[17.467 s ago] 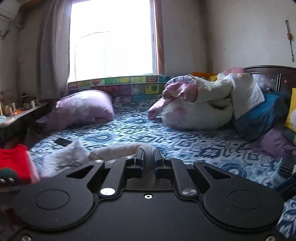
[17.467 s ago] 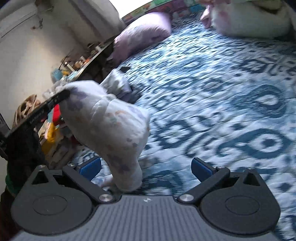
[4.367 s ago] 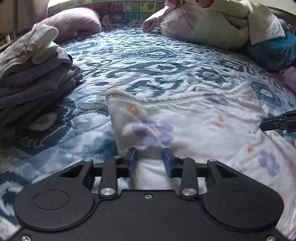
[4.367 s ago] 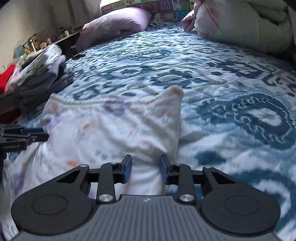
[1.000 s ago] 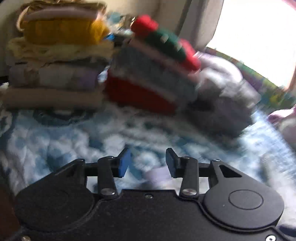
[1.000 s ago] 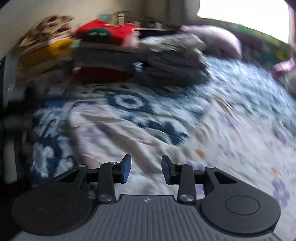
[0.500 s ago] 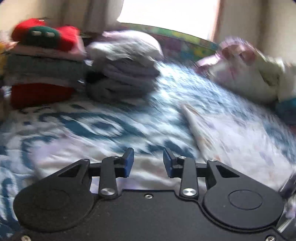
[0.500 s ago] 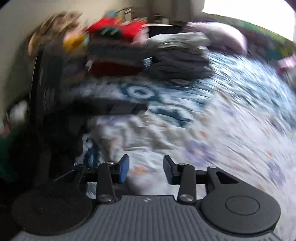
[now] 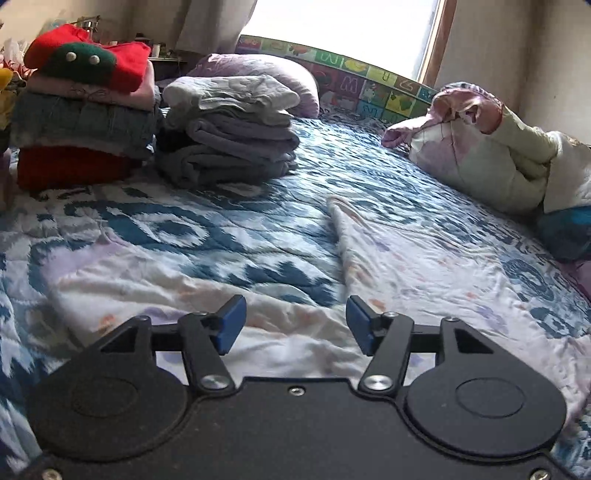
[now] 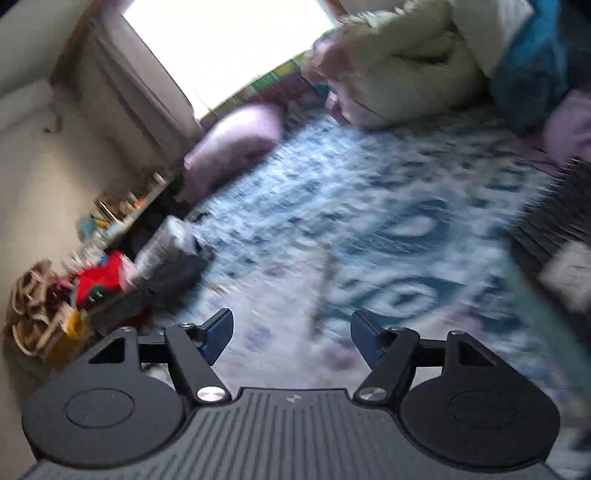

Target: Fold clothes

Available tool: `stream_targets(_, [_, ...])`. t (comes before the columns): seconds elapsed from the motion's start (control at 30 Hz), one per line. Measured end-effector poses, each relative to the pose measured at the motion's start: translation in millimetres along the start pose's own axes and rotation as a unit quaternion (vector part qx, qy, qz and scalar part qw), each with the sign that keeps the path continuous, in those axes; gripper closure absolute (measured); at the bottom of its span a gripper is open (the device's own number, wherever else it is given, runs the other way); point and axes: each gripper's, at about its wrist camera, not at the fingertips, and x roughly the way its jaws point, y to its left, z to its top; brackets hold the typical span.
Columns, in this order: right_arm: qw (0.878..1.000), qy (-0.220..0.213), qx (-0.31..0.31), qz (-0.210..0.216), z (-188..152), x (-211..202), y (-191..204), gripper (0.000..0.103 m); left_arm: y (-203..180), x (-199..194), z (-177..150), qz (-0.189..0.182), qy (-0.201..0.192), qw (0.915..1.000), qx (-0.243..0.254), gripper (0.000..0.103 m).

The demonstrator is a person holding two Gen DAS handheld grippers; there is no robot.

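I see a bed (image 9: 303, 173) covered in a blue-and-white patterned quilt. At its far end a lilac pillow (image 9: 266, 74) lies beneath a bright window (image 9: 343, 29), with a strip of colourful alphabet tiles (image 9: 369, 85) running along the sill. To my right a bundled cream and pink duvet (image 9: 491, 155) is heaped up, touching a teal cushion (image 9: 565, 229). A curtain (image 10: 147, 96) hangs beside the window.

White floral garment (image 9: 424, 266) spread flat on patterned bed, creased
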Motion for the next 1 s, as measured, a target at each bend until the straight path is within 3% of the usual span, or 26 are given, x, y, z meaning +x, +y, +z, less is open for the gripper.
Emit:
stream_targets(0.1, [0.996, 0.047, -0.045, -0.069, -12, -10, -20, 0.033, -26, -15, -9, -0.032, -0.005, 0.9991, 0.025, 0.044])
stream_targets(0.2, [0.988, 0.058, -0.066, -0.125, -37, 0, -32, 0.037, -56, -19, -22, -0.061, 0.004, 0.9965, 0.058, 0.044])
stream_targets(0.37, [0.988, 0.011, 0.064, -0.139, -80, 39, -81, 0.037, -116, -19, -44, -0.117, 0.036, 0.9859, 0.113, 0.046])
stream_targets(0.4, [0.986, -0.005, 0.094, -0.139, -86, 46, -91, 0.037, -130, -18, -47, -0.129, 0.038, 0.9826, 0.128, 0.052])
stream_targets(0.53, [0.962, -0.078, 0.214, -0.149, -102, 68, -122, 0.037, -181, -3, -55, -0.164, 0.048, 0.9717, 0.163, 0.068])
stream_targets(0.6, [0.949, -0.108, 0.255, -0.153, -106, 74, -130, 0.038, -208, 11, -57, -0.175, 0.055, 0.9677, 0.173, 0.068])
stream_targets(0.63, [0.944, -0.121, 0.267, -0.155, -108, 77, -133, 0.048, -219, 18, -58, -0.182, 0.06, 0.9659, 0.174, 0.068])
stream_targets(0.67, [0.938, -0.133, 0.279, -0.156, -110, 80, -135, 0.07, -229, 24, -60, -0.19, 0.065, 0.9641, 0.174, 0.068])
stream_targets(0.73, [0.935, -0.138, 0.281, -0.165, -112, 86, -137, 0.089, -250, 37, -67, -0.202, 0.072, 0.9587, 0.187, 0.068])
stream_targets(0.83, [0.934, -0.153, 0.263, -0.184, -114, 77, -133, 0.093, -277, 57, -93, -0.178, 0.096, 0.9476, 0.247, 0.066])
stream_targets(0.93, [0.935, -0.153, 0.25, -0.201, -113, 68, -139, 0.096, -286, 53, -100, -0.165, 0.072, 0.9387, 0.294, 0.063])
stream_targets(1.0, [0.935, -0.144, 0.254, -0.203, -110, 65, -150, 0.096, -277, 43, -92, -0.176, 0.068, 0.9439, 0.271, 0.064])
